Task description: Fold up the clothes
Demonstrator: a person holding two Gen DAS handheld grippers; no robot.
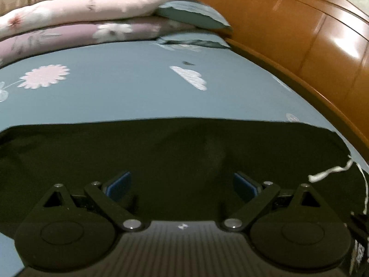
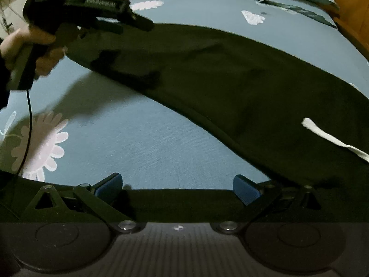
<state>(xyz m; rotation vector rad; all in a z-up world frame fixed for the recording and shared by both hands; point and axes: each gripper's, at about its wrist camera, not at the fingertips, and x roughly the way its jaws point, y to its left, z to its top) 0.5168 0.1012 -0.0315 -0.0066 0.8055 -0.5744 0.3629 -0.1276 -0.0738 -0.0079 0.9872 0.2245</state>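
A dark olive garment [image 1: 184, 143] lies flat on the blue bed sheet [image 1: 126, 92], with a white drawstring [image 1: 329, 172] at its right end. My left gripper [image 1: 182, 184] hovers low over it, open, its blue pads [image 1: 120, 185] wide apart with only cloth beneath. In the right wrist view the garment [image 2: 230, 80] runs diagonally from upper left to lower right, and the drawstring [image 2: 334, 140] lies on it. My right gripper [image 2: 178, 185] is open near the garment's lower edge, over bare sheet. The left gripper [image 2: 136, 26] shows at the garment's far corner, held by a hand [image 2: 23, 43].
Folded pink and mauve floral quilts [image 1: 80, 11] and a teal pillow [image 1: 191, 16] are stacked at the far side of the bed. A glossy wooden bed frame [image 1: 299, 34] curves along the right. A black cable [image 2: 28, 127] hangs from the left gripper's handle.
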